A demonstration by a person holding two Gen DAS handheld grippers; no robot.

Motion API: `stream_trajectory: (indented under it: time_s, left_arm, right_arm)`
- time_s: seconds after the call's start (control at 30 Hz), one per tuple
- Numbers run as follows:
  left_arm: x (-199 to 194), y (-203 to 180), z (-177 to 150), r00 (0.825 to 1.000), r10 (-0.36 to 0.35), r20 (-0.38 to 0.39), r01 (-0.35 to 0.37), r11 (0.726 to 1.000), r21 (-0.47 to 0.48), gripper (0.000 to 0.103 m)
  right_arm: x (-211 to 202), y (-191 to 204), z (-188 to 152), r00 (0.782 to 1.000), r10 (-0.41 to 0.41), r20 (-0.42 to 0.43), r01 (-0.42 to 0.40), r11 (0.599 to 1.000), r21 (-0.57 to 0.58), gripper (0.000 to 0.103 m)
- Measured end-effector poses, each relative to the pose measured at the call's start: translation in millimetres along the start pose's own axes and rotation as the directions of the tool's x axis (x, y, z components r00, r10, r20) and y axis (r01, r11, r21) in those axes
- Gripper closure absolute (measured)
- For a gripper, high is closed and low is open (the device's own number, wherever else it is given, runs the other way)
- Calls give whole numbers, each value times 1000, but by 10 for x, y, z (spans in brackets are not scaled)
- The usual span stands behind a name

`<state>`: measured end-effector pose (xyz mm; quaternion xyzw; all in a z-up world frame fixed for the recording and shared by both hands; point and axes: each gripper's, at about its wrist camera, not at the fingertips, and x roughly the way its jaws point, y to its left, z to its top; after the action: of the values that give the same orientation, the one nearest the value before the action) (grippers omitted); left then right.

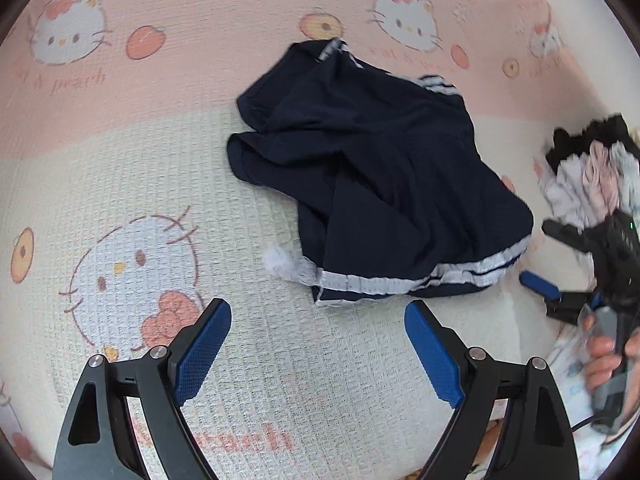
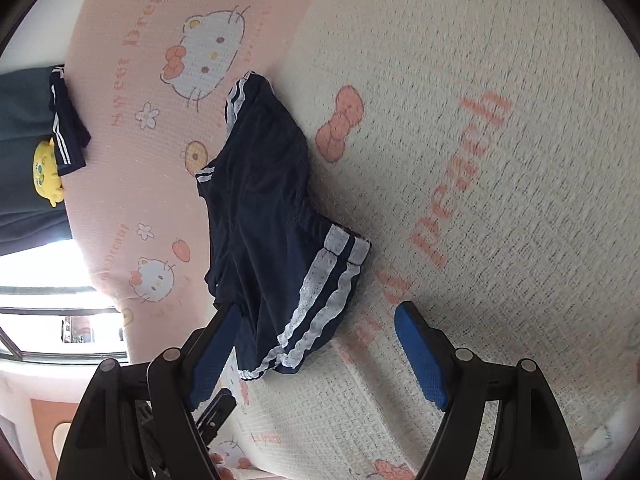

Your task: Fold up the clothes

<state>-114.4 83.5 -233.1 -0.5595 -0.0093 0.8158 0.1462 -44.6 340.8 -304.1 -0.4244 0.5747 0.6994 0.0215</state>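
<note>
Both grippers' fingers (image 1: 200,354) spread, angled down over crumpled navy shorts (image 1: 372,184).

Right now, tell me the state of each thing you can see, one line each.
Navy shorts with white side stripes: crumpled, unfolded, lying on the blanket.
Pink and cream cartoon-cat blanket: spread flat.
Left gripper: open, holding nothing.
Right gripper: open, holding nothing.

We're looking at navy shorts (image 1: 372,184) showing white side stripes, lying on a pink-and-cream bedspread (image 1: 200,60) printed with cartoon cats, peaches and bows.
</note>
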Motion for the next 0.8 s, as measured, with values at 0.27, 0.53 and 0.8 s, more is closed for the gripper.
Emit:
stream_trajectory:
  time_s: [0.27,0.53,0.8]
  left_arm:
    - [150,-55,-19,1000,-27,-15,27,999,19,14]
    - [379,203,-10,960,-280,0,271,929,-252,31]
    - [423,299,-49,914,-397,86,396,824,-406,39]
  right_arm:
    - [67,39,110,999,6,42,-4,999,-44,24]
    - [73,31,116,999,24,42,-22,999,-40,24]
    - [163,61,165,998,47,37,-46,998,-52,24]
